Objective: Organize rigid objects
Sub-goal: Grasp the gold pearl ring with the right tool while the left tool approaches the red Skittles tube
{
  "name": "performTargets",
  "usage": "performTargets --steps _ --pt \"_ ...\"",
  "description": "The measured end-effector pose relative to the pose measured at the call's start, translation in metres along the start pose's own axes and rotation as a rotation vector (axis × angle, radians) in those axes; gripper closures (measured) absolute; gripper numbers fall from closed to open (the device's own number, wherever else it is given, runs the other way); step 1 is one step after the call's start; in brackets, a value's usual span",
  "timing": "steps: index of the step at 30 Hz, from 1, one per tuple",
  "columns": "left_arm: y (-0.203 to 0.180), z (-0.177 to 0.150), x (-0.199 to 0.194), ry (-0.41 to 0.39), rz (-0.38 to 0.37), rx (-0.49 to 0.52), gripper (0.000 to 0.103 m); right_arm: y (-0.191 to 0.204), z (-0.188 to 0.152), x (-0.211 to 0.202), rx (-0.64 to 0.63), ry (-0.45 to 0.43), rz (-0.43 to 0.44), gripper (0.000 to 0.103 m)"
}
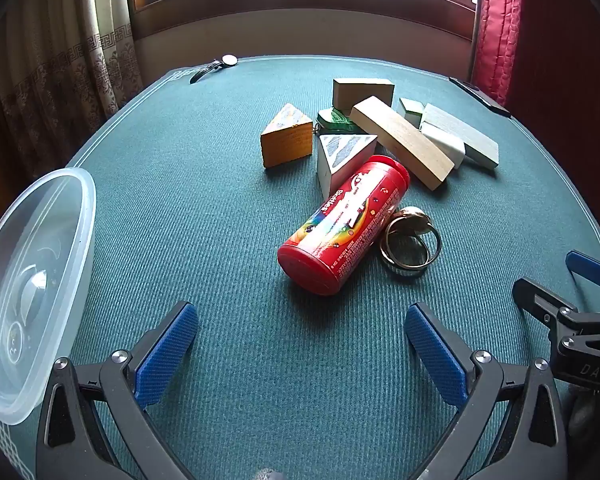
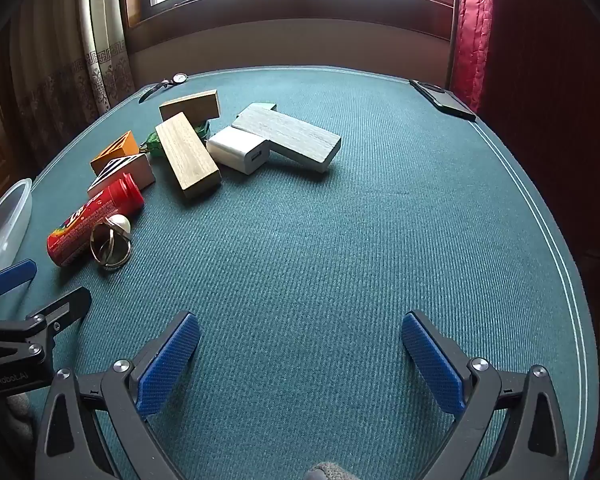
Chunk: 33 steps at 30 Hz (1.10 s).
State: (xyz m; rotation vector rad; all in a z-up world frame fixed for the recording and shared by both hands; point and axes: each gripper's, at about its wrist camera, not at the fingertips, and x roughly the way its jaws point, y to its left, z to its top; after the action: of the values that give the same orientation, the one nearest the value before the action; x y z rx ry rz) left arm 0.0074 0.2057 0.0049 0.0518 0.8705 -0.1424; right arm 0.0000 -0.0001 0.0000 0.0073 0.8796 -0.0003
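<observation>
Red candy tube point(image 1: 342, 229) lying on its side on the green worktop point(image 1: 220, 208), flat base toward the cameras, cap end away. Touching the tube's right flank: a pair of metal rings point(image 1: 410, 243) joined to a pale round disc. Just past the tube's cap end, touching it: white wedge block point(image 1: 342, 156) with grey stripes on its top face. Beyond and left of the tube: orange wedge block point(image 1: 287, 136). Beyond and right of the tube: long tan wooden block point(image 1: 402, 141), tilted, resting over a green object point(image 1: 332, 119); behind that, a shorter tan block point(image 1: 362, 90). Farther right of the tube: white charger point(image 2: 239, 149) touching a pale grey block point(image 2: 288, 136). Well left of the tube, at the worktop's near edge: clear plastic tub point(image 1: 36, 280). Far beyond the tube, at the worktop's back edge: wristwatch point(image 1: 216, 66) to the left, black phone point(image 2: 442, 100) to the right. Left tongs point(image 1: 302, 350) spread wide, holding nothing, just short of the tube's base. Right tongs point(image 2: 300, 354) also spread wide, empty, over bare worktop well right of the tube.
</observation>
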Motion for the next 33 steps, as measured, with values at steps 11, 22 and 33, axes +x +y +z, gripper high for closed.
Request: performTargets --steps 11,22,33 --pt "0.002 0.001 0.001 0.003 -0.011 0.012 0.000 0.000 0.000 0.000 -0.002 0.001 -0.003 0.000" --pt "0.012 -0.003 -0.014 -0.017 -0.073 0.028 0.000 0.007 0.002 0.001 -0.008 0.023 -0.004 0.000" --pt "0.035 0.002 -0.059 -0.153 -0.012 0.067 0.000 0.061 0.010 0.002 -0.068 -0.001 0.180 0.008"
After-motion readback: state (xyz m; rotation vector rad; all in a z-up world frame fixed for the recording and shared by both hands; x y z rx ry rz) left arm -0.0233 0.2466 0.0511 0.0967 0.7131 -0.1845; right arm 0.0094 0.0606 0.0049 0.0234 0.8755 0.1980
